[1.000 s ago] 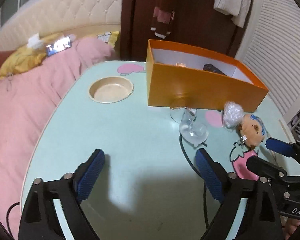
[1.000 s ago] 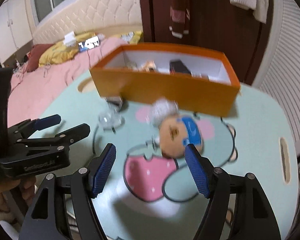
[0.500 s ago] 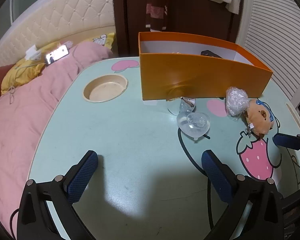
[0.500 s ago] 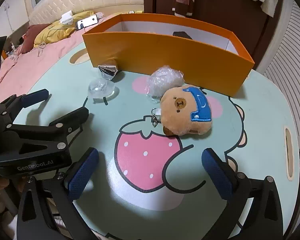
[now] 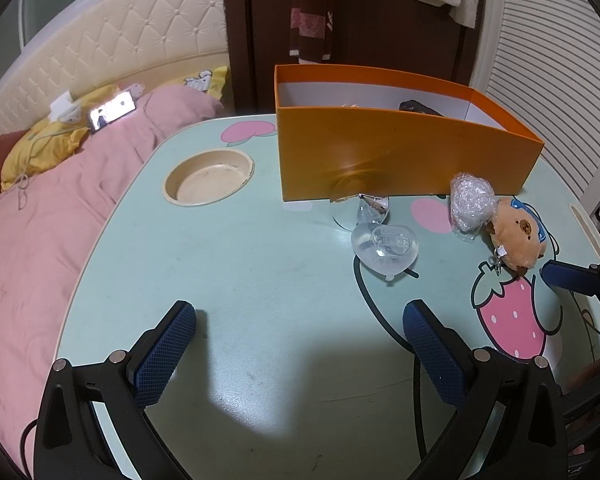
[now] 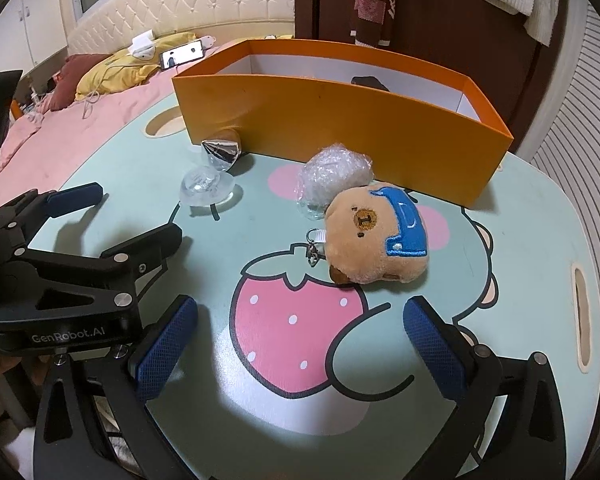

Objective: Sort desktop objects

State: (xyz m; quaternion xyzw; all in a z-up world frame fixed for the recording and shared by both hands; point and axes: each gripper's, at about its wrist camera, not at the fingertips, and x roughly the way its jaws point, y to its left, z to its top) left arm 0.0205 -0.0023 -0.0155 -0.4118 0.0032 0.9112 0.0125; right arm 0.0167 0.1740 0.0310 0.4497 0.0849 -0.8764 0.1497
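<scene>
A brown plush bear (image 6: 374, 240) with a blue patch and a key clip lies on the table, just beyond my right gripper (image 6: 300, 312), which is open and empty. Touching the bear is a bubble-wrap ball (image 6: 334, 172). A clear heart-shaped piece (image 5: 384, 248) and a clear dome with a silver cone (image 5: 360, 210) lie ahead of my left gripper (image 5: 296, 320), also open and empty. The orange box (image 5: 400, 160) stands behind them, with a dark object (image 5: 418, 108) inside. The left gripper (image 6: 128, 216) also shows in the right wrist view.
The mint table (image 5: 240, 260) has a round beige cup recess (image 5: 208, 176) at its far left and a slot (image 6: 582, 314) at its right edge. A bed with pink bedding (image 5: 40, 220) borders the left side. Clothes hang on the dark door behind.
Both pairs of jaws stand wider than a second ago, the right much more so. Both views have rolled level, and the bear now lies beyond the right fingertips.
</scene>
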